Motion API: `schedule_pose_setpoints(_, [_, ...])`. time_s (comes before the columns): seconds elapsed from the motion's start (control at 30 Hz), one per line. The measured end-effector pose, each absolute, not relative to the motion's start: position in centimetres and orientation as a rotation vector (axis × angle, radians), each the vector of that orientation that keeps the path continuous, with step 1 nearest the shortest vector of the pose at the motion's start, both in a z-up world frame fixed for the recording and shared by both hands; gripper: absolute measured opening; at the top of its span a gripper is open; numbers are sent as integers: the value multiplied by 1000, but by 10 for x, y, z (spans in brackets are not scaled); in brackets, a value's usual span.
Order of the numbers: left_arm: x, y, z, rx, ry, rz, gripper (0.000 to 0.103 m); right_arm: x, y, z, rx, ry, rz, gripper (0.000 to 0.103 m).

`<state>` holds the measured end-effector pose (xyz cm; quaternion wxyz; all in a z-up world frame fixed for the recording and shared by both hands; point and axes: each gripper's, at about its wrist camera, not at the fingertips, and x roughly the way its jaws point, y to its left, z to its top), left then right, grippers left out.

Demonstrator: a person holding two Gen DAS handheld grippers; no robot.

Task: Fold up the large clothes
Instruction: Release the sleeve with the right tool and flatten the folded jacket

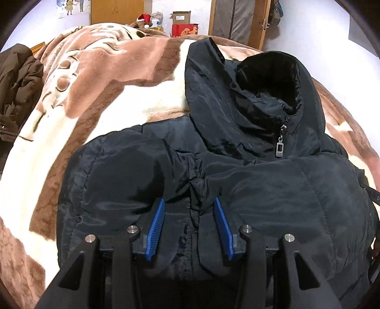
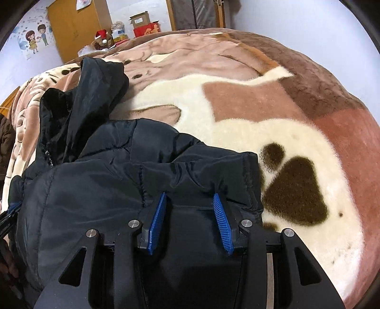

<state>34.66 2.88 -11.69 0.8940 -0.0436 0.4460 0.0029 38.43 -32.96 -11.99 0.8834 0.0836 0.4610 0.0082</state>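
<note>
Left wrist view: the left tool, with ribbed blue pads, is clenched on a bunched ridge of the black padded hooded jacket, the fabric gathered and puckered between its two fingers.
Right wrist view: the right tool grasps a folded edge of the same jacket, the cloth pinched up between its blue pads.
Jacket: it lies on the bed, on a plush blanket in pink, brown and cream, at the near side.
Hood: the black hood lies on the far side of the jacket's body, its dark opening facing up.
Zip: a small metal zip pull hangs at the collar, below the hood.
Blanket pattern: a dark brown paw print shows just right of the jacket's edge.
Far left: a dark brown puffy coat lies at the bed's left edge, apart from the black jacket.
Background: a wooden wardrobe, a red box and a red Santa hat stand beyond the bed's far end.
</note>
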Motion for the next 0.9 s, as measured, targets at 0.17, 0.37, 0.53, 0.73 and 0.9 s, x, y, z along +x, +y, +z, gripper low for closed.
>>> schedule_pose_setpoints(0.17, [339,36,-92,-101,940,24,46,359,-328,-82,227,936,28,43])
schedule_pose_setpoints(0.37, [285,37,-64,-136,865,-51,46,310,-282,-70,199,923,116,43])
schedule_pose_setpoints(0.53, [292,29,-96,-85,1016,-55,46,318,-251,-97,95,1022,90,43])
schedule_pose_setpoints(0.73, [246,36,-46,-81,898,-80,45,269,-257,-32,182,870,90,43])
schedule_pose_setpoints(0.9, [197,43,-5,-129,837,-98,45,214,-252,21,213,751,86,43])
